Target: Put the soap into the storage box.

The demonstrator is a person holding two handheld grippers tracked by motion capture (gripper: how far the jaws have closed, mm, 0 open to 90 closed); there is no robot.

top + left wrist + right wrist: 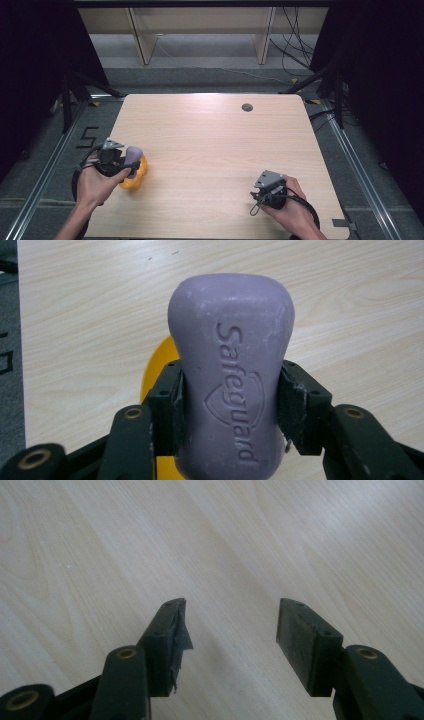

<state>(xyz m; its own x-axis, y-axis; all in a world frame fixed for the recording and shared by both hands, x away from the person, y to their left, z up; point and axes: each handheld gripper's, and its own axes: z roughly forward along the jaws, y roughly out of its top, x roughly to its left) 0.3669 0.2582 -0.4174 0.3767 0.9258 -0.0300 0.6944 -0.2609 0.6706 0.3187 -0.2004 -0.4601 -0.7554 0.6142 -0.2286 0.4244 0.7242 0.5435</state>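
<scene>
My left tool grips the purple soap bar over the yellow dish near the bench's left edge, while my right tool gapes empty near its front-right corner.

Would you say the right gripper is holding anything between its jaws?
No, the right gripper stands open, with bare table showing in the gap between its jaws.

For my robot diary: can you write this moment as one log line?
left gripper: shut on purple soap bar | yellow dish: under soap, by left table edge | right gripper: open, empty
</scene>
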